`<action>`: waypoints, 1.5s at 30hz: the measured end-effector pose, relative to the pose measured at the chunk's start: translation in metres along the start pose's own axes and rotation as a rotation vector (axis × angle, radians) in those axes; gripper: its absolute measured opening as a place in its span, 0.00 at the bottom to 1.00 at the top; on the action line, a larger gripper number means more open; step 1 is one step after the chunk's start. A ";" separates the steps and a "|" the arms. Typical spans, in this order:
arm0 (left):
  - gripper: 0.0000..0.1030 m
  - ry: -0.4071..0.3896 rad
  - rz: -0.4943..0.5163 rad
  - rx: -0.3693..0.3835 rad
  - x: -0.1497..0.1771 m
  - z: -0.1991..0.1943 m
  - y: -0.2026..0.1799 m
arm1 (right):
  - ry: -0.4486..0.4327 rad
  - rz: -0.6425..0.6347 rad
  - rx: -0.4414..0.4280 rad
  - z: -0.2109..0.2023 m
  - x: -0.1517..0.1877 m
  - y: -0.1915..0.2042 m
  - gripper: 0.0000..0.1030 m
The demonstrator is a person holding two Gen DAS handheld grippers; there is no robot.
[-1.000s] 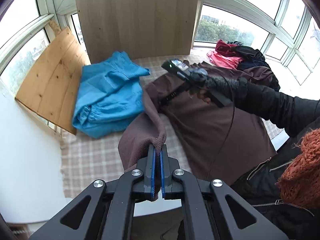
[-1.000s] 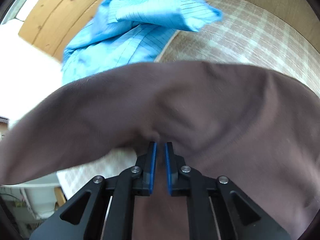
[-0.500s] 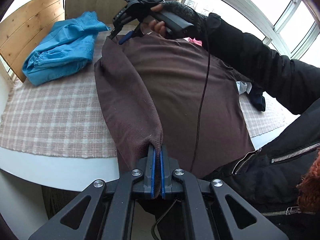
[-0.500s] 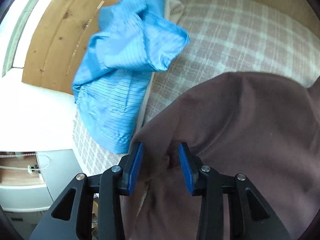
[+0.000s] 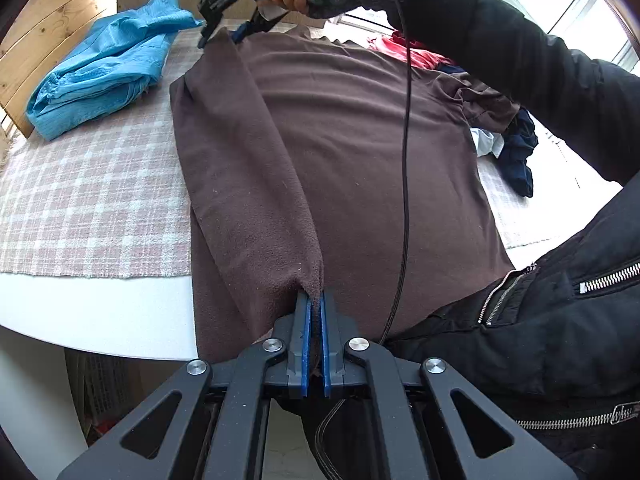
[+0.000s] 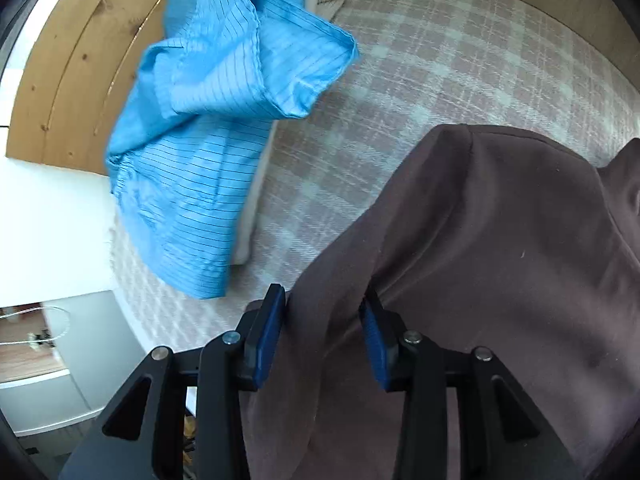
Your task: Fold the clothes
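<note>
I am pinching the cuff end of the long sleeve (image 5: 248, 176) of the dark brown fleece top (image 5: 360, 136) in my left gripper (image 5: 314, 344), its blue pads pressed together on the cloth. The top is lying spread on the pink-and-white checked cloth (image 5: 88, 200), its hem hanging over the near table edge. My right gripper (image 6: 324, 324) is standing spread wide at the top's shoulder, gripping nothing. I judge the sleeve fold is under way; next I should be laying the cuff flat on the body and opening the left gripper. The top's far sleeve is hidden under my arm, and beyond the top the crumpled bright blue striped garment (image 5: 104, 76) is hiding a pale cloth beneath it.
</note>
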State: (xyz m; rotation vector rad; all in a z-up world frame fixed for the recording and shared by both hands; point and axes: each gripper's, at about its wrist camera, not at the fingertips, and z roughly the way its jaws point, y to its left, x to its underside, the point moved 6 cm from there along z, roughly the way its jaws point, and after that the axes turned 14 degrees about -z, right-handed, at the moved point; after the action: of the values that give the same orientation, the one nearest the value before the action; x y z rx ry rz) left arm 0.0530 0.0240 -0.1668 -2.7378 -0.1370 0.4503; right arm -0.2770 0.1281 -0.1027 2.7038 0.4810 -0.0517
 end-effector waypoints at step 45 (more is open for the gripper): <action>0.00 -0.045 -0.205 -0.090 -0.243 0.102 0.107 | -0.177 -0.094 -0.032 0.084 -0.018 -0.003 0.05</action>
State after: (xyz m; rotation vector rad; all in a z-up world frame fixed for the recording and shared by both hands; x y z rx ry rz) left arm -0.2060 -0.0785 -0.2251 -2.7631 -0.4548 0.4579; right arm -0.2928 0.0929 -0.1791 2.6138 0.5499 -0.3032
